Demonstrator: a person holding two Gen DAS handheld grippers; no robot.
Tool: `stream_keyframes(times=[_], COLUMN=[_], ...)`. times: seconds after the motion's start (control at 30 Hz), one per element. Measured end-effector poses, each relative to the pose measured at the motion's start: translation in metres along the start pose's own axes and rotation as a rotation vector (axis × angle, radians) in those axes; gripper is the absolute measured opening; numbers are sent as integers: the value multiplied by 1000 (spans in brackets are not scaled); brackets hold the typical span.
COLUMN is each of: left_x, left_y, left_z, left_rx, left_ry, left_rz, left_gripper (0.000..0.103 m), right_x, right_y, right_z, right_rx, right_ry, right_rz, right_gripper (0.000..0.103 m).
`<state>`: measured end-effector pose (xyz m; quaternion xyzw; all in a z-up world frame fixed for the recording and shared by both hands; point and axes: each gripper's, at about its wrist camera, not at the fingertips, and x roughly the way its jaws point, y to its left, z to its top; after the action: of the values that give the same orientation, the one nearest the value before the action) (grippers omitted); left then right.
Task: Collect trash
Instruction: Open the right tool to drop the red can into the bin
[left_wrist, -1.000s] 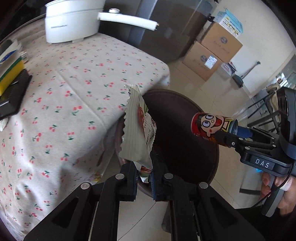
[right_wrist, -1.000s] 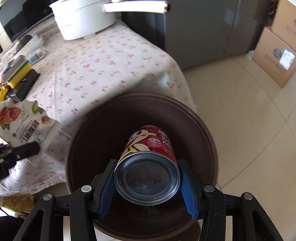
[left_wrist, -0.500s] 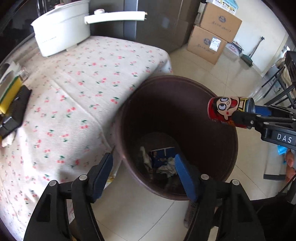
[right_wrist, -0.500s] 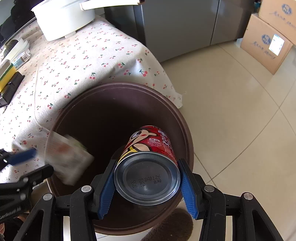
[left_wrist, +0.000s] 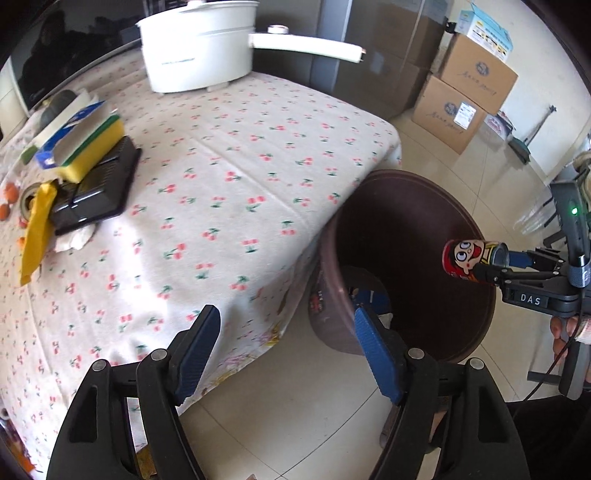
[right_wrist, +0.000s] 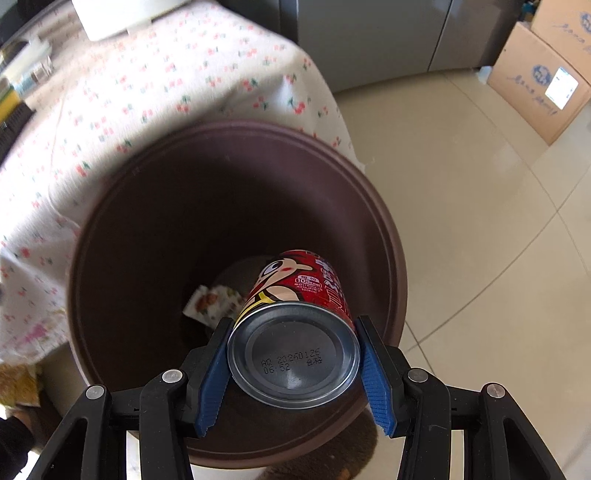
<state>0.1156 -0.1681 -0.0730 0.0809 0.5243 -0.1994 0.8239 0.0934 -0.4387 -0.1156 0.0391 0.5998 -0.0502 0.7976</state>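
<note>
In the left view, your left gripper (left_wrist: 286, 349) was spread wide and empty, near the bin (left_wrist: 484, 295), beside the table (left_wrist: 221, 177). In the right view, your right gripper (right_wrist: 293, 363) pinched the can (right_wrist: 295, 314) above the bin (right_wrist: 384, 214); a wrapper (right_wrist: 212, 304) lay inside.

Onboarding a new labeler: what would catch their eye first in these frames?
The red cartoon can, clamped in the right gripper above the open mouth of the brown bin, with a snack wrapper lying at the bin's bottom. Next, the left gripper, open and empty beside the cherry-print tablecloth, with a white pot at its far edge.
</note>
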Motion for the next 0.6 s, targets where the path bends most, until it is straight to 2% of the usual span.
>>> stream_keyframes(times=[0.53, 0.6], left_x=[-35, -38], left_y=[83, 90], left_z=[-14, -14], left_rx=[-130, -142], left_ry=[-50, -56], left_rz=[76, 86], left_gripper=[91, 92], right_x=[27, 27], right_y=[-2, -1], right_z=[-4, -2], right_rx=[-9, 0], right_ry=[91, 95], right_rz=[-114, -118], right_gripper=[56, 59])
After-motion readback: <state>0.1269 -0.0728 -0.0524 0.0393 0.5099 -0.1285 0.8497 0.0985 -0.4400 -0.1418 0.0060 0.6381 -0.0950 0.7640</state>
